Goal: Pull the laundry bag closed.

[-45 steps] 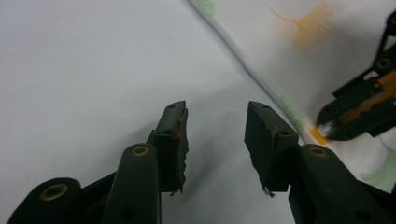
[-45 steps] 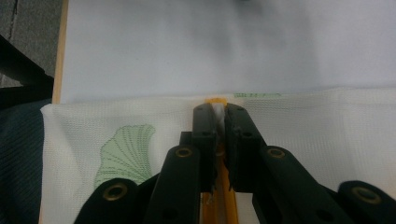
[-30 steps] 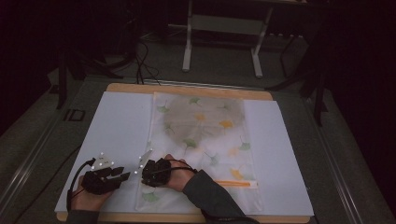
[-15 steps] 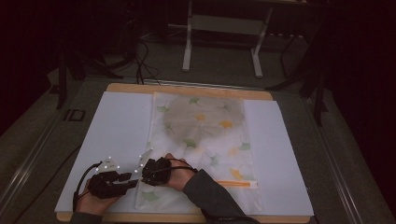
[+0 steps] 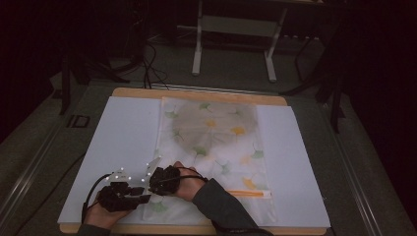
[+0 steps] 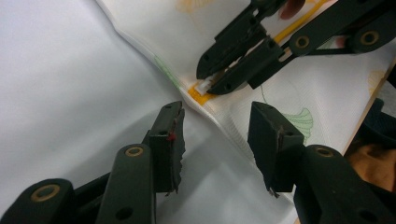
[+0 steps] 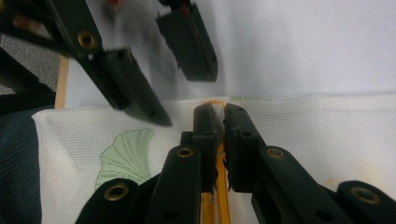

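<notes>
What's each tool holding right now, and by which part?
Right tool pinches the mesh bag by its white zipper pull; left tool holds nothing.

From the high view we are looking forward and down over the whole counter (image 5: 123, 128), well back from it. In the left gripper view we are sitting close behind that gripper's fingers (image 6: 170, 140), facing the mesh bag's (image 6: 289, 98) zipper end. In the right gripper view we are looking along its fingers (image 7: 205, 135) from the opposite side. All three are sharing that bag corner.
</notes>
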Demonstrator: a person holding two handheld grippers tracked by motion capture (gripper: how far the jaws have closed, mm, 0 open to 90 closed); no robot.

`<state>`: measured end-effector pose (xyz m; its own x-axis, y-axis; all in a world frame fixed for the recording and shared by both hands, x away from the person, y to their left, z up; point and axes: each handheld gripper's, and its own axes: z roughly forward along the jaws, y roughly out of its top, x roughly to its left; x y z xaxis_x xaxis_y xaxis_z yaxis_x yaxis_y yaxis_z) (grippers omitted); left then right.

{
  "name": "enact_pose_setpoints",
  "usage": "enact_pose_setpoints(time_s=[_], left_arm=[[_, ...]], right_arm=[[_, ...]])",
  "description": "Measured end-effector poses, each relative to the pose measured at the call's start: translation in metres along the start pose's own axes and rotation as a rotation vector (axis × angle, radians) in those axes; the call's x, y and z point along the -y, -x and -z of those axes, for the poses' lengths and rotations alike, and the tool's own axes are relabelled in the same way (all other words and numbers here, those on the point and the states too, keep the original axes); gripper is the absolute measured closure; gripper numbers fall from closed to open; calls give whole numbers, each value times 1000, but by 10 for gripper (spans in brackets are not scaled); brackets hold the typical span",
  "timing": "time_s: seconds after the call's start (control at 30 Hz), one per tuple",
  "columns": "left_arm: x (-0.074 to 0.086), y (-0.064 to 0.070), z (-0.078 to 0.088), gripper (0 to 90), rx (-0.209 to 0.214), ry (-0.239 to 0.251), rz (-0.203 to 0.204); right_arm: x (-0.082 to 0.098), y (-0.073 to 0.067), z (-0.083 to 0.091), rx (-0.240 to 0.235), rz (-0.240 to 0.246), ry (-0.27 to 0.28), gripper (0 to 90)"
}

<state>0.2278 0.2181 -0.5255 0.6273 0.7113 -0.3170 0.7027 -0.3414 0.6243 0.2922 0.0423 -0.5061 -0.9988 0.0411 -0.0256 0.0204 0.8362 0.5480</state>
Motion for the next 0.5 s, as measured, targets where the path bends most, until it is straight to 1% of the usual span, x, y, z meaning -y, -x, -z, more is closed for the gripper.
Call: enact_pose_setpoints(time_s=[0.03, 0.07, 0.17, 0.2, 0.3, 0.33, 0.37, 0.4, 0.43, 0.47, 0.5], left_arm=[[0, 0, 0, 554, 0, 0, 0], [0, -1, -3, 552, 14, -6, 12], [0, -2, -5, 551, 26, -7, 23], [-1, -2, -7, 552, 45, -10, 29], [-3, -2, -10, 554, 54, -17, 32], [-4, -2, -13, 559, 69, -20, 37], [-4, -2, -13, 568, 69, -20, 37], [-5, -3, -15, 576, 85, -22, 34], [-5, -3, -15, 588, 85, -22, 34], [-6, -3, -16, 588, 97, -22, 34], [-7, -3, -16, 608, 104, -22, 31]], right_arm=[[0, 0, 0, 0, 0, 0, 843], [-1, -1, 2, 5, 0, 2, 843], [-1, -2, 5, 7, 4, 8, 843], [-2, -2, 7, 10, 7, 6, 843], [-2, -3, 9, 14, 8, 10, 843], [-2, -3, 12, 16, 11, 11, 843], [-2, -3, 12, 16, 11, 11, 843], [-2, -3, 13, 18, 13, 16, 843], [-2, -3, 13, 18, 13, 16, 843], [-2, -3, 14, 18, 16, 19, 843], [-1, -4, 15, 18, 17, 17, 843]])
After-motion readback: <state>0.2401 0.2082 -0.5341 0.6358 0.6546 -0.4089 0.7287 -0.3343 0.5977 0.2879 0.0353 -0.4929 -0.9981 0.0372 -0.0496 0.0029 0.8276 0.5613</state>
